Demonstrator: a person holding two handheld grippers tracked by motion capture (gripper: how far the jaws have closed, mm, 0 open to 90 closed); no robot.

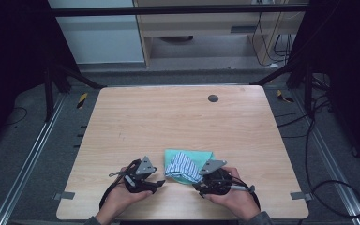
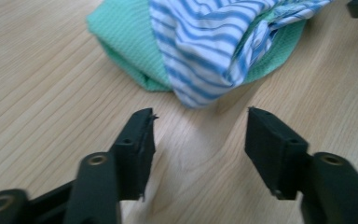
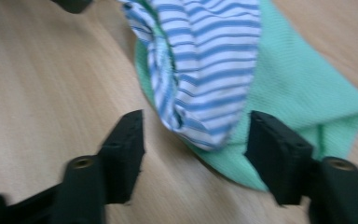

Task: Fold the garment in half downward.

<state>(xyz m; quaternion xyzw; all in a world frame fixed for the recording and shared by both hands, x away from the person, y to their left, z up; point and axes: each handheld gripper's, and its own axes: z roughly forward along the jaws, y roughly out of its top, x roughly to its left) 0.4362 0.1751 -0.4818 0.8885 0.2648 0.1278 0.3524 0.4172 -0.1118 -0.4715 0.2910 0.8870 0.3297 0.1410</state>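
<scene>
A folded green cloth [image 1: 190, 154] lies near the table's front middle, with a blue-and-white striped cloth [image 1: 183, 166] folded over it. In the high view my left gripper [image 1: 160, 183] sits just left of the bundle and my right gripper [image 1: 198, 188] just right of it, each held in a hand. In the left gripper view the left gripper [image 2: 200, 114] is open, and the striped cloth [image 2: 205, 46] and green cloth [image 2: 121, 42] lie just beyond its tips. In the right gripper view the right gripper [image 3: 196, 119] is open; the striped cloth [image 3: 209, 60] reaches between its jaws untouched, over the green cloth [image 3: 298, 93].
The wooden table [image 1: 168, 117] has a dark round grommet [image 1: 213, 98] near its far edge and grey tape tabs [image 1: 64, 195] at its front corners. Metal frame rails and black cables [image 1: 328, 187] run along the floor on both sides.
</scene>
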